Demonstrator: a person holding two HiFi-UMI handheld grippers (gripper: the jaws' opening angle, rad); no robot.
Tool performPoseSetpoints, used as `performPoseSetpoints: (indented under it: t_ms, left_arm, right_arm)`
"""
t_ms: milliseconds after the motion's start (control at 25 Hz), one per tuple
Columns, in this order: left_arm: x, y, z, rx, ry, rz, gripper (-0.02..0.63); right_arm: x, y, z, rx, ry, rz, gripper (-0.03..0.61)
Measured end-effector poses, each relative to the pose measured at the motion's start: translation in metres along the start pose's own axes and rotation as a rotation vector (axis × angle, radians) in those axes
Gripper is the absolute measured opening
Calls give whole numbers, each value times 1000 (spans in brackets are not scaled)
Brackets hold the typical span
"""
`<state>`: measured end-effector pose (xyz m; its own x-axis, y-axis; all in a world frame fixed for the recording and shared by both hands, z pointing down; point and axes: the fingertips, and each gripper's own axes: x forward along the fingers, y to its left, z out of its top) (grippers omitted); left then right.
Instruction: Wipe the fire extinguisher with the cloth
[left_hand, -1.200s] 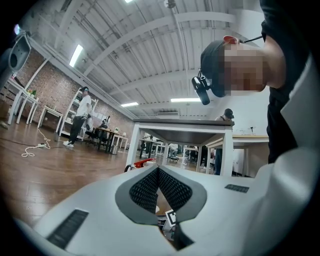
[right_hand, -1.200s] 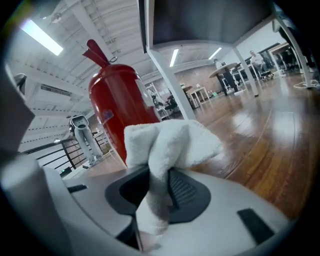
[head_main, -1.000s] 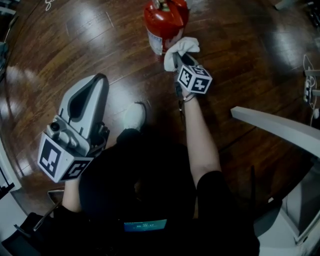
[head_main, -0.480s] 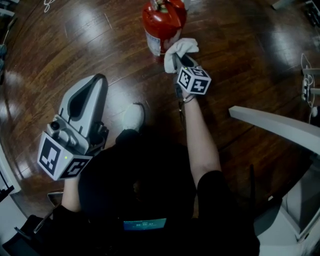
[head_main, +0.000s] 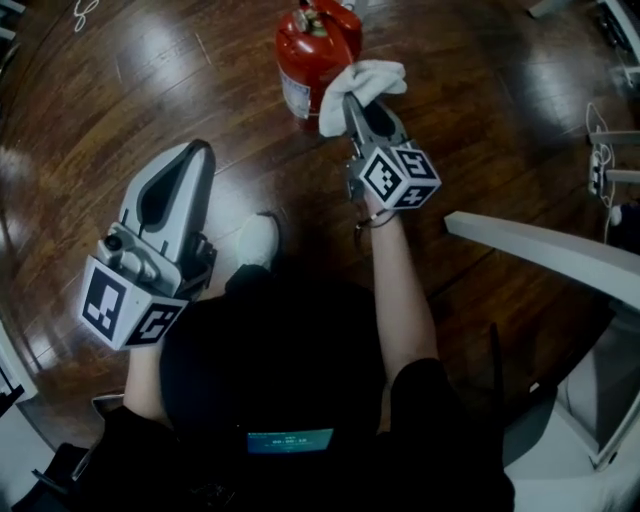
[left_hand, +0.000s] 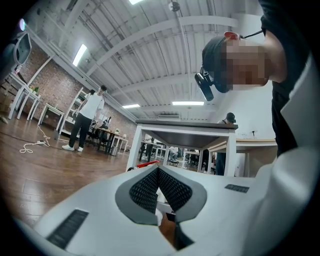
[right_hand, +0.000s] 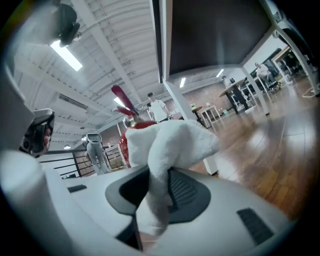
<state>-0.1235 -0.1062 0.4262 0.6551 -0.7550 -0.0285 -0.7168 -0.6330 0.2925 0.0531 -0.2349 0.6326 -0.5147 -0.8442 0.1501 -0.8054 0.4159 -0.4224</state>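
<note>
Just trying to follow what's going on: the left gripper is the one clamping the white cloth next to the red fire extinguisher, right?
Not quite: it is the right gripper that clamps the white cloth next to the red fire extinguisher, as the right gripper view shows. The left gripper is shut on nothing and is held apart from the extinguisher.

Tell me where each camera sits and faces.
Head view: on the head, looking down at wooden floor; left gripper, right gripper, shoe show.
Left gripper view: on left gripper, facing white table; shut jaws, person's head.
Right gripper view: on right gripper, facing fire extinguisher; jaws clamp cloth.
Head and right gripper views share cloth, extinguisher.
</note>
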Motion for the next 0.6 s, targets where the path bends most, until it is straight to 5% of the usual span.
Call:
performPoseSetpoints:
  t_ms: [160,320,600]
  left_arm:
    - [13,13,4,-20,-34,3,1]
    - [33,2,22,66,-11,-24,0]
    - [40,-51,137,65,45,-92,0]
  right_arm:
    - [-16,25,45,-79,-71,40,120]
    - [-41,55,89,-141,-103,68,121]
    - [-121,132,204,-161,-71,32,121]
